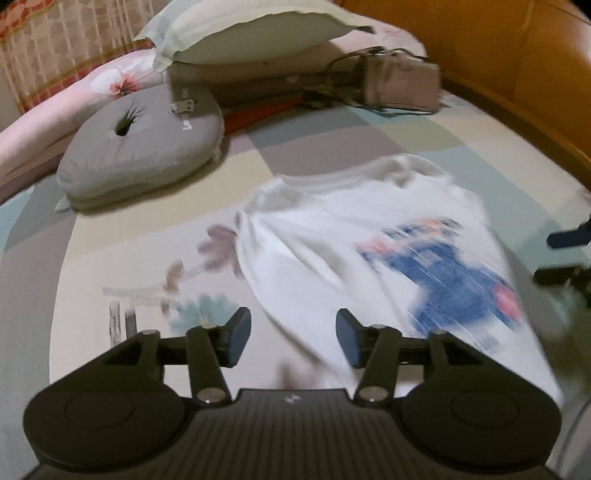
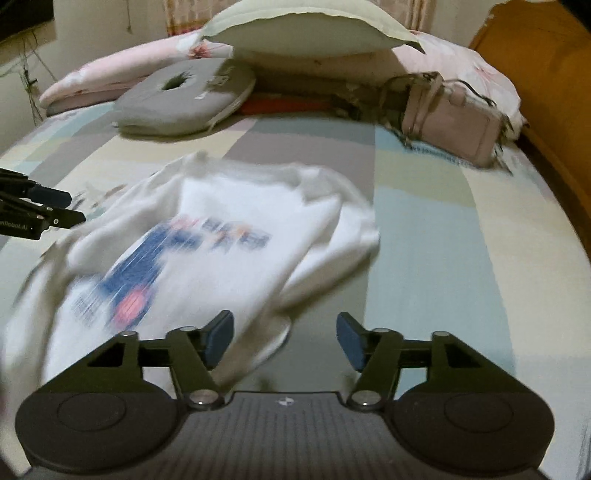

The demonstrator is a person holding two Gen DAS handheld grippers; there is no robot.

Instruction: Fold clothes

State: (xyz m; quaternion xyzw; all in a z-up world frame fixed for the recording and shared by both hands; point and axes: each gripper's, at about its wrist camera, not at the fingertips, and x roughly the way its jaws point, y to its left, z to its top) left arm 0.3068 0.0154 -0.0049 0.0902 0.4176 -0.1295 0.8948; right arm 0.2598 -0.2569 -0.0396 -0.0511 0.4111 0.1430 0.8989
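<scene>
One white T-shirt [image 2: 236, 258] with a blue and red print, motion-blurred, spread on one bed [image 2: 424, 240] under a colour-block sheet. One grey cushion [image 1: 144, 147] with a hole in the middle. One pale green pillow [image 1: 251, 33] atop one pink floral quilt [image 1: 55, 110]. One pinkish handbag [image 2: 454, 118] with straps. Two grippers: left gripper [image 1: 293, 338], right gripper [image 2: 285, 338], each with two blue-padded fingers, jaws apart, nothing between. One orange-brown headboard [image 1: 517, 74] on the right.
</scene>
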